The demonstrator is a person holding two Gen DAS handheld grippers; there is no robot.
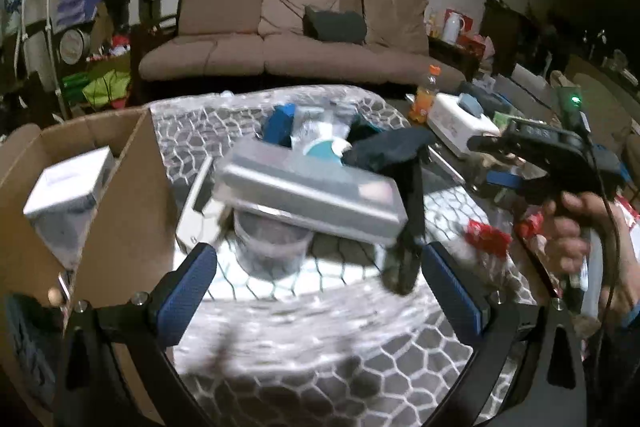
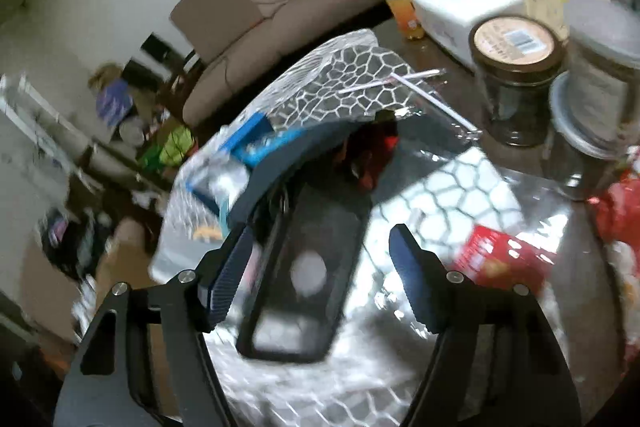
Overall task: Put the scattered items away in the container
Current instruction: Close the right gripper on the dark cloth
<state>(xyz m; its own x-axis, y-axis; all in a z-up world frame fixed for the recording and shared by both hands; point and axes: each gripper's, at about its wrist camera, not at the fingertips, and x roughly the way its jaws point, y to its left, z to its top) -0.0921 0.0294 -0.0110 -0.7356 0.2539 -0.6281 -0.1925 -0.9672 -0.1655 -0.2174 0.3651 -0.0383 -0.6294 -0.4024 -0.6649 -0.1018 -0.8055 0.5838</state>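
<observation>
My left gripper [image 1: 320, 287] is open and empty above the honeycomb-patterned table cover [image 1: 304, 367]. Just ahead of it a blurred silver-grey case [image 1: 308, 203] lies tilted on a round clear tub [image 1: 272, 251]. A black phone case [image 1: 412, 223] stands on end at the silver case's right. An open cardboard box [image 1: 124, 211] at the left holds a white box [image 1: 68, 187]. In a hand at the right is my right gripper [image 1: 504, 181]. My right gripper [image 2: 324, 275] is open, and the black phone case [image 2: 304, 275] lies between its fingers, clear of the right finger [image 2: 416, 279].
Red packets [image 2: 500, 259] lie right of the phone case. Two lidded jars [image 2: 516, 67] stand at the back right beside a white tissue box [image 2: 464, 3] and an orange bottle [image 2: 400, 3]. A blue box [image 1: 280, 125] and a dark cloth [image 1: 388, 147] lie behind the silver case. A sofa [image 1: 280, 39] is beyond.
</observation>
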